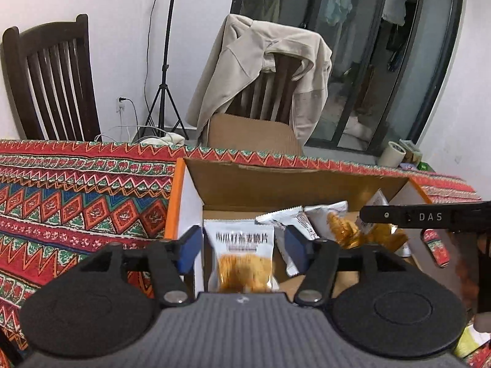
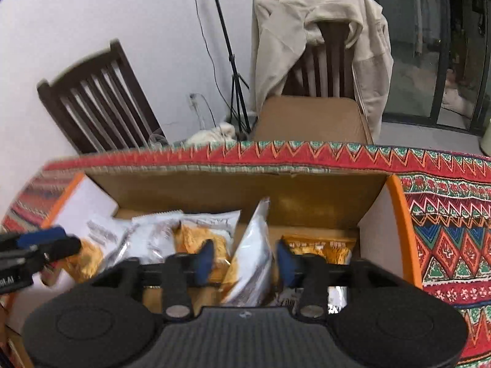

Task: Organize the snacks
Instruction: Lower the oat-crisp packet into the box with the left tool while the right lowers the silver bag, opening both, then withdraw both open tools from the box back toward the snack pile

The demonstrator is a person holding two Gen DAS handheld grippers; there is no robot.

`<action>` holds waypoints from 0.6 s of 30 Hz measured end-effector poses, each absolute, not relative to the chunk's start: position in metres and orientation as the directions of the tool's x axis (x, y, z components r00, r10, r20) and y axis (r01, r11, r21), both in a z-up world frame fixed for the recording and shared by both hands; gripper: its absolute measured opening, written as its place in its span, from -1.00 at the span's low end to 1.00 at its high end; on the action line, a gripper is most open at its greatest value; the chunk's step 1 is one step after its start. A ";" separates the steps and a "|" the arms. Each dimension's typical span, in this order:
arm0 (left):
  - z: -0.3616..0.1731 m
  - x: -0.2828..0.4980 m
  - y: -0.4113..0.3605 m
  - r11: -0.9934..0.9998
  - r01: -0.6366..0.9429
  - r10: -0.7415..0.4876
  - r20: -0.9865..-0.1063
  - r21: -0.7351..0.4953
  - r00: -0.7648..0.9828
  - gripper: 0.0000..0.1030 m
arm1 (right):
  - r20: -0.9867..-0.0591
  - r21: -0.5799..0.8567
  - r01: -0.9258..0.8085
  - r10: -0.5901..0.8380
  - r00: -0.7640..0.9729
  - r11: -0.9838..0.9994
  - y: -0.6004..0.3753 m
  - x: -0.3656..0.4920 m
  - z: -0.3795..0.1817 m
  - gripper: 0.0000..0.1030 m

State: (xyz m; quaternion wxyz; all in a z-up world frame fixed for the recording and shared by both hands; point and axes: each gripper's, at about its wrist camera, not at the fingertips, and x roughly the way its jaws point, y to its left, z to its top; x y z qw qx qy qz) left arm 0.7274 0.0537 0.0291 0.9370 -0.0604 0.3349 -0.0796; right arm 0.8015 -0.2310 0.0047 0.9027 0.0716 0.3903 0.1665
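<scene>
While angled downward, both tongs (image 1: 242, 245) (image 2: 244, 262) over snack box (image 2: 307, 190).

The box (image 1: 294, 184) is plain matt brown cardboard inside, with smooth white flaps edged in orange, and it sits on a woven patterned tablecloth (image 1: 76, 202) with a coarse, stitched look. The snack packets (image 2: 251, 251) in it are glossy crinkled film, white with clear windows. Both grippers are matt black plastic with blue pads (image 1: 190, 245) and shiny metal pivot bolts (image 2: 177, 310), and behind stand dark polished wooden chairs (image 1: 52, 82), one draped with a soft beige cloth jacket (image 1: 254, 61).
</scene>
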 end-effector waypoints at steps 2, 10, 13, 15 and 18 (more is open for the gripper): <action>0.035 0.723 0.055 0.983 0.107 -0.176 -0.611 -0.148 0.772 0.24 | -0.663 0.250 -0.238 0.346 0.664 0.938 -0.236 0.797 0.011 0.11; 0.078 0.676 0.064 0.987 0.111 -0.161 -0.583 -0.120 0.796 0.34 | -0.621 0.238 -0.253 0.347 0.703 0.938 -0.255 0.767 0.050 0.10; 0.101 0.643 0.061 0.987 0.130 -0.159 -0.569 -0.091 0.807 0.39 | -0.601 0.230 -0.276 0.360 0.714 0.933 -0.265 0.735 0.073 0.11; 0.118 0.616 0.061 0.986 0.145 -0.165 -0.555 -0.080 0.815 0.54 | -0.582 0.223 -0.296 0.371 0.724 0.929 -0.273 0.709 0.091 0.13; 0.144 0.573 0.061 0.981 0.173 -0.193 -0.532 -0.087 0.824 0.60 | -0.553 0.199 -0.330 0.384 0.740 0.923 -0.287 0.665 0.118 0.39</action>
